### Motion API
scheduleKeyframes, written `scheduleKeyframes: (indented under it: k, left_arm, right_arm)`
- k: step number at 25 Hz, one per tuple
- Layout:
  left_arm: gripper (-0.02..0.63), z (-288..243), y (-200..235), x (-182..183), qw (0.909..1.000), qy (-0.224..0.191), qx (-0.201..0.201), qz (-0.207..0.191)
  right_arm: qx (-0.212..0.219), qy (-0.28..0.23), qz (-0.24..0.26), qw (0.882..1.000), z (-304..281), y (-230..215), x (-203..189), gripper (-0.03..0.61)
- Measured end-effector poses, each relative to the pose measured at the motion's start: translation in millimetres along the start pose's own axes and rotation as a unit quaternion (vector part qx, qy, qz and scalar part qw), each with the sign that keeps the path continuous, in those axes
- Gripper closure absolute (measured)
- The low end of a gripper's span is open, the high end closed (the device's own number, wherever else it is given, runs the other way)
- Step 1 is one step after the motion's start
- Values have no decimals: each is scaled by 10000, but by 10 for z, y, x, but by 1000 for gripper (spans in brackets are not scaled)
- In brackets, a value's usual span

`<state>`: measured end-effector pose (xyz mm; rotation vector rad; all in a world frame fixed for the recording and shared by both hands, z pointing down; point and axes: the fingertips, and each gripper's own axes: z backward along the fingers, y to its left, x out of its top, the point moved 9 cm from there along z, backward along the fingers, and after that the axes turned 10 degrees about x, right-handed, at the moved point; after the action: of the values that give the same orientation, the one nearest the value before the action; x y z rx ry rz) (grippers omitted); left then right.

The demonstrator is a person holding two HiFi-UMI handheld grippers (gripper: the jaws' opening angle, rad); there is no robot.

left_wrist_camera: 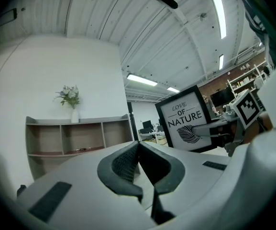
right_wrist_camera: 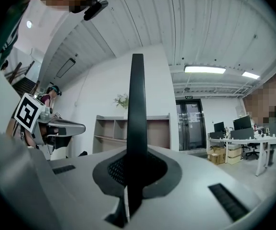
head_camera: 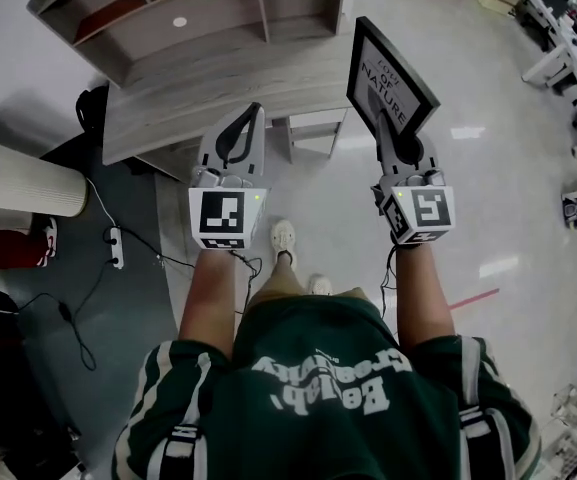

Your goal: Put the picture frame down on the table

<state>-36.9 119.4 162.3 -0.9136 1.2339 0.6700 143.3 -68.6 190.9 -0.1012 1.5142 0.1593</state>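
Head view looks down on a person in a green shirt who holds both tongs forward. The right gripper (head_camera: 384, 136) is closed on the picture frame (head_camera: 390, 73). The frame is in the air, near the right end of the grey table (head_camera: 208, 93) and not resting on it. We see a black border and a white sheet with the words "LOVE OF NATURE".

In the right gripper view the picture frame (right_wrist_camera: 137, 109) shows edge-on, as a thin dark upright bar. It stands between the two jaws, and the pads (right_wrist_camera: 116, 169) press on it from both sides.

The left gripper (head_camera: 251, 116) hangs beside the right one, a little apart from it, over the near edge of the table. In the left gripper view its jaws meet at the tips and hold nothing. Behind them we see the picture frame (left_wrist_camera: 185, 123) upright, with a leaf drawn under the words. The jaws of the right gripper (left_wrist_camera: 209, 131) grip it at its right edge.

A shelf unit (head_camera: 188, 8) stands at the back of the table. A white vase with flowers (left_wrist_camera: 71, 99) is on top of it. The light floor (head_camera: 498, 158) lies under the frame, and the person's shoes (head_camera: 284, 238) are between the two arms. A white ribbed cylinder (head_camera: 28, 183) stands at the left.
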Motion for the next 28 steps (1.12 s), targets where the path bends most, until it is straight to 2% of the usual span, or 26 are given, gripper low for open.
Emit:
scheduleKeyframes:
  k: [8, 13, 18, 20, 22, 26, 28]
  left_arm:
    - [595, -1699, 915, -569, 9998, -102, -134, -102]
    - [595, -2485, 1325, -1027, 9992, -147, -351, -74]
    - [595, -3049, 1573, -1448, 9989, -127, -433, 133]
    - [595, -3281, 1694, -1691, 9983, -92, -460, 335]
    - [595, -3531, 1784, -1987, 9981, -35, -504, 344]
    - [595, -4066, 1647, -2515, 9983, -84, -418, 397]
    - [595, -4353, 1497, -2741, 9983, 58, -358, 457]
  right_arm:
    - [-191, 151, 246, 9994, -1811, -544, -337, 540]
    - [-276, 299, 248, 9989, -2726, -716, -679, 540]
    - [-341, 365, 165, 9986, -3351, -886, -1017, 540]
    - [-420, 452, 82, 9981, -3626, -971, -1236, 540]
    - [-436, 441, 38, 9981, -3903, -1090, -1492, 540]
    - [-426, 524, -98, 9977, -4253, -1556, -2032, 540]
    - [-339, 381, -68, 9987, -4396, -1861, -2290, 540]
